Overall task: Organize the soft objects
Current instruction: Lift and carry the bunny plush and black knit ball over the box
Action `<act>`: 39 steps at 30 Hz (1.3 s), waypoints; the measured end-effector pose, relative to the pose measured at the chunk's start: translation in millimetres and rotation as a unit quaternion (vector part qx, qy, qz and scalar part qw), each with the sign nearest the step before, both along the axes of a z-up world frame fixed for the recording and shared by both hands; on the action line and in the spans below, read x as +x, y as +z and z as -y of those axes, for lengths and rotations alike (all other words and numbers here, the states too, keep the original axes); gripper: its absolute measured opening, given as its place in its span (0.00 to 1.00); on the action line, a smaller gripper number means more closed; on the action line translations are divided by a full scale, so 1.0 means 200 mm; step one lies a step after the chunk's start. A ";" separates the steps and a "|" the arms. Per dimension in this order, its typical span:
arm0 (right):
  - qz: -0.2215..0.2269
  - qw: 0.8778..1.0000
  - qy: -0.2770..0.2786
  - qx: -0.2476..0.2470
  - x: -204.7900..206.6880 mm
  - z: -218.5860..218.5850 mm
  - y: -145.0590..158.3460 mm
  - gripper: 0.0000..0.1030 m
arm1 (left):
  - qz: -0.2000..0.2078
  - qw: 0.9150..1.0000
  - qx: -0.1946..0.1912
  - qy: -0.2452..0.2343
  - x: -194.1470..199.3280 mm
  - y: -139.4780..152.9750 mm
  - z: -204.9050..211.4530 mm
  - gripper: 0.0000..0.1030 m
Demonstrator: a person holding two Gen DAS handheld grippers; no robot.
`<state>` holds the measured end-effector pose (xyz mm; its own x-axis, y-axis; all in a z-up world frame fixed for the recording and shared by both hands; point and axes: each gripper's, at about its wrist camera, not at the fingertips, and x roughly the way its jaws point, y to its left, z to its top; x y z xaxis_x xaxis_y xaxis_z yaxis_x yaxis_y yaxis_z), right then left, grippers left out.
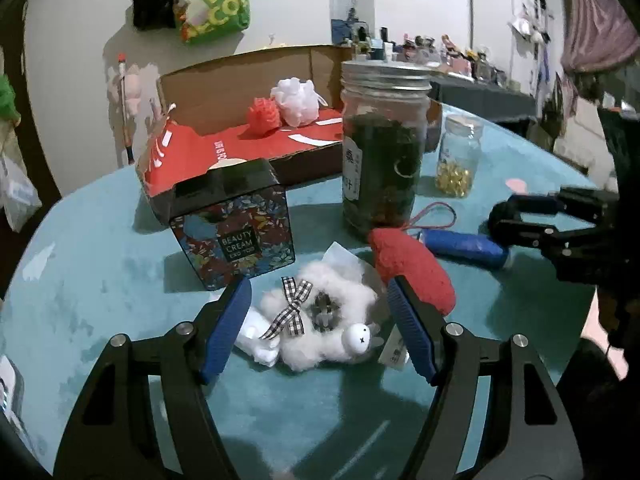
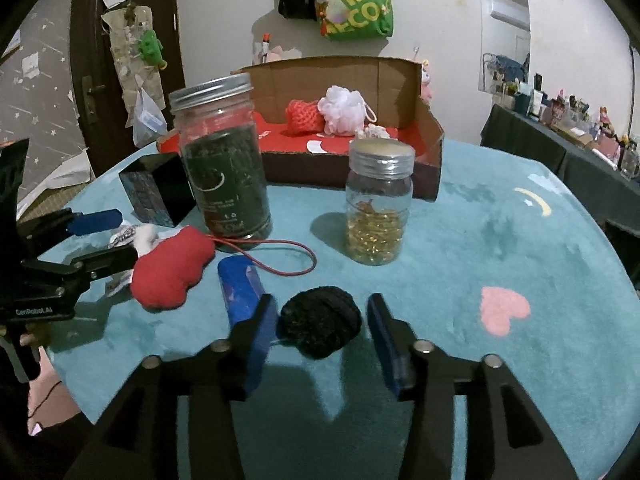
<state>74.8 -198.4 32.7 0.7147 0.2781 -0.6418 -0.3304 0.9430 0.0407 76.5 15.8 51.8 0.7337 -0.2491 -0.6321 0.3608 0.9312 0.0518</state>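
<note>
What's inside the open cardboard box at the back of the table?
The cardboard box holds a red knitted piece and a white mesh pouf, with something small and pale beside them. The tall jar covers the box's left end.

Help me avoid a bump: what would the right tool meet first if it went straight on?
Most likely the black knitted ball, lying between its open fingers on the teal mat. Beyond it stands the small jar, though depth is hard to judge.

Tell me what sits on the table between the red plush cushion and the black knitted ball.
A blue cylindrical tube lies between the red plush cushion and the black knitted ball, beside the cushion's red cord. The right wrist view shows it best.
</note>
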 end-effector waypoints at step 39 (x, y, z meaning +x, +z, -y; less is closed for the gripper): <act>0.046 0.999 0.014 0.018 -0.05 0.04 0.08 0.35 | 0.011 0.998 0.032 -0.046 -0.07 0.07 0.00 0.53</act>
